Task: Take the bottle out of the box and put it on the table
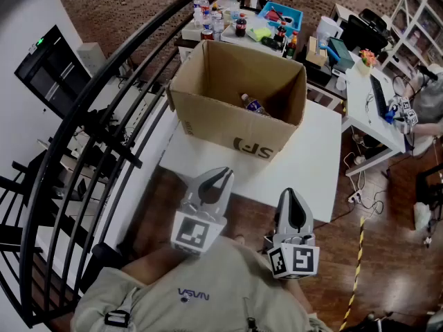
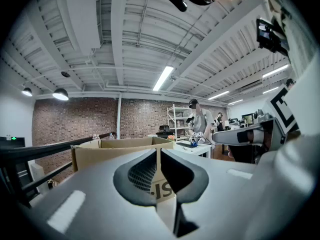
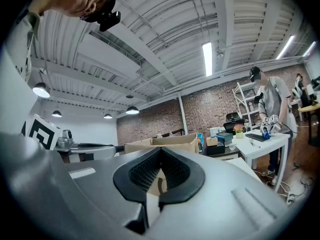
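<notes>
My left gripper [image 1: 223, 174] and right gripper [image 1: 291, 194] are both level, low by my chest, at the near edge of the white rectangular table [image 1: 315, 164]. Both have jaws pressed together and point at the open brown cardboard box [image 1: 228, 131]. The small clear plastic bottle [image 1: 255, 104] lies inside the box, far right.

— How much of the bottle [image 1: 253, 104] showed?
— Only its upper part, in the head view. The cardboard box [image 1: 232, 135] hid the rest behind its front wall, and in both gripper views that wall hid the bottle wholly.
— And the worktop [image 1: 308, 161]?
— Its far part lay behind the box. The grey bodies of the left gripper [image 2: 158, 149] and the right gripper [image 3: 161, 148] covered it in their own views.
— Anything else?
— The small bottles [image 1: 216, 21] on the far table were too small to tell apart, and the right edge cut off a person [image 1: 430, 99].
</notes>
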{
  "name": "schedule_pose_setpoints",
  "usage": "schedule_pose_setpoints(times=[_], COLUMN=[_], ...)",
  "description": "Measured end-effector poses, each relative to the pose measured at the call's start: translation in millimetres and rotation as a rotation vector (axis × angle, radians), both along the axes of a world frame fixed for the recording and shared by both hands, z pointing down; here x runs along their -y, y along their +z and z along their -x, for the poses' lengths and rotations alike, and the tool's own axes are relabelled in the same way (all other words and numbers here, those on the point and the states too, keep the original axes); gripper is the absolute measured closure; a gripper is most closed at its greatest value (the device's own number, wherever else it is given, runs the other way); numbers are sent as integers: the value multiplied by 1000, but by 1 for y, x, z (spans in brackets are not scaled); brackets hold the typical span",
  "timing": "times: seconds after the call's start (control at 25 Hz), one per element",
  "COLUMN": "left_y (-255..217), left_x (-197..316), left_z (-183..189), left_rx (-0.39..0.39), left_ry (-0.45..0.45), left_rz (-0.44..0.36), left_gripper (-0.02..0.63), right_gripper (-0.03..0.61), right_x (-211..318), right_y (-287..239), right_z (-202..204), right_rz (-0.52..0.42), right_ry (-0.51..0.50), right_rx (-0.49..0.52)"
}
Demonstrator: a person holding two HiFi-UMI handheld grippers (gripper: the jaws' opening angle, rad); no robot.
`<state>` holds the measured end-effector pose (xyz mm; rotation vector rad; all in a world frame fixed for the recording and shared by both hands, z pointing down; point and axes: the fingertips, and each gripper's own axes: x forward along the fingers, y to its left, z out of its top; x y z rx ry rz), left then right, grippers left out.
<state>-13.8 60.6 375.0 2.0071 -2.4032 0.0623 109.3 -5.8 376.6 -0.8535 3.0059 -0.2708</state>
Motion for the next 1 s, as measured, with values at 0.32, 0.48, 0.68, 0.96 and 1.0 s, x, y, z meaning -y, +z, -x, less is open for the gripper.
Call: schedule_pose_setpoints(times=[0.32,0.48,0.68,0.96,1.0], left_y=[-5,-14,-25,-53,-57], left_x=[15,22,40,86,91], left_z=[-17,-16,10,87,100], left_rx=[25,48,40,61,61], left_ry=[-85,-111,-124,-92,-87], left_rz=[11,17,9,-68,-79], left_gripper=[611,611,611,611,611], right_gripper=[577,578,578,577,577], right_x=[28,41,52,90,94], right_y=[-13,-19,-32,-58,-65], right_z=[-18,-16,5,68,78], right_rz=[-36,-54,-85,-161,-180], right_ry=[-87,-117,-134,-110,-104], right_rx=[27,30,30,7,6])
